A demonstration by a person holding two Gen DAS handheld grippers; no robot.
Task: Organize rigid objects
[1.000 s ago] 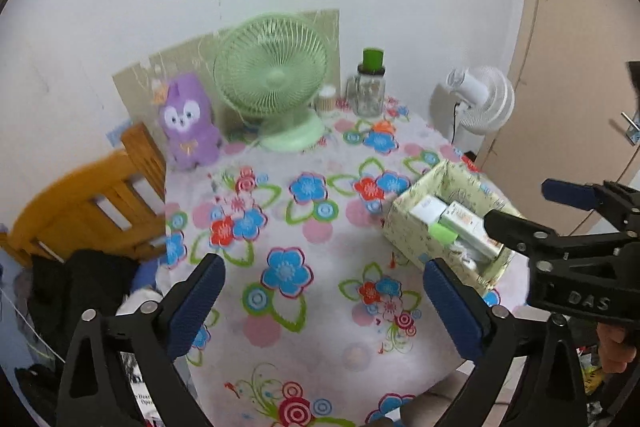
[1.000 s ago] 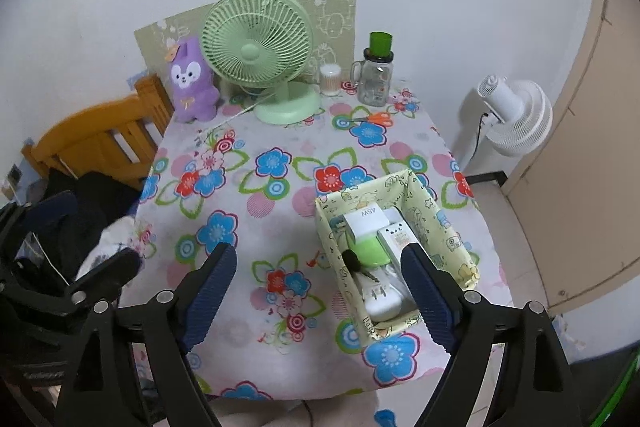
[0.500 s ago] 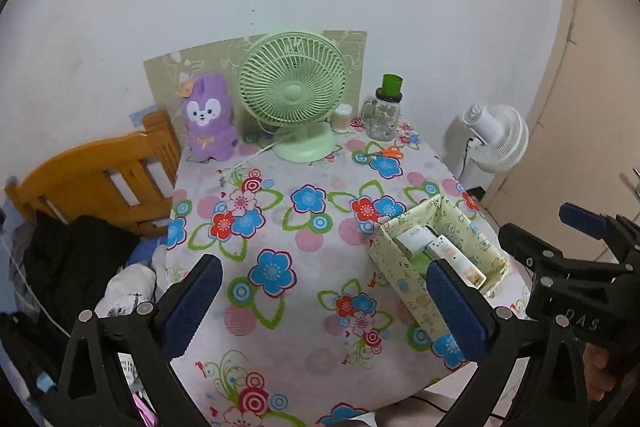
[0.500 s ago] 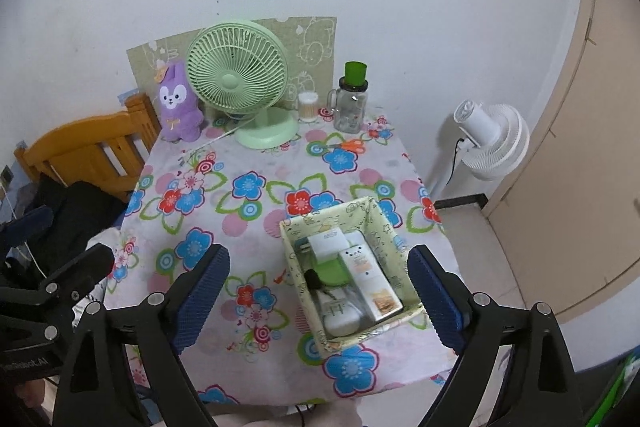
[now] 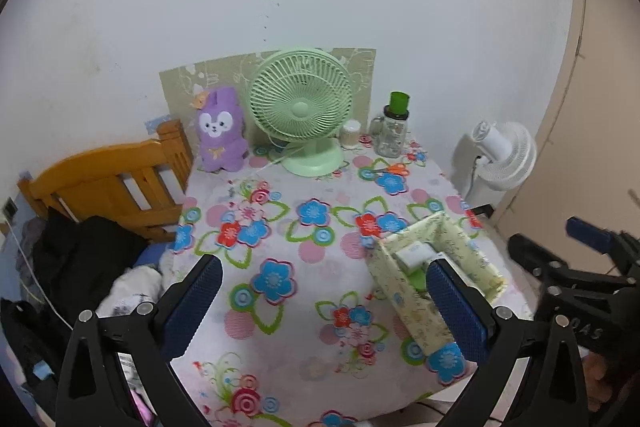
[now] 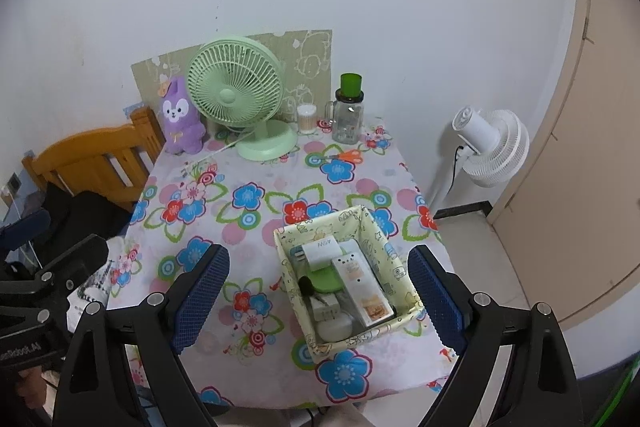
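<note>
Both tools, right [image 6: 318, 293] and left [image 5: 320, 303], hang wide apart and empty above my worktop [image 6: 256, 211]; patterned box [image 6: 376, 239] beneath right tool holds the small items, sorting looks finished.

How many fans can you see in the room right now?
2. A green desk fan stands at the back of the flowered table, beside the purple plush. A white fan stands on the floor, right of the table. Others may be out of view.
</note>
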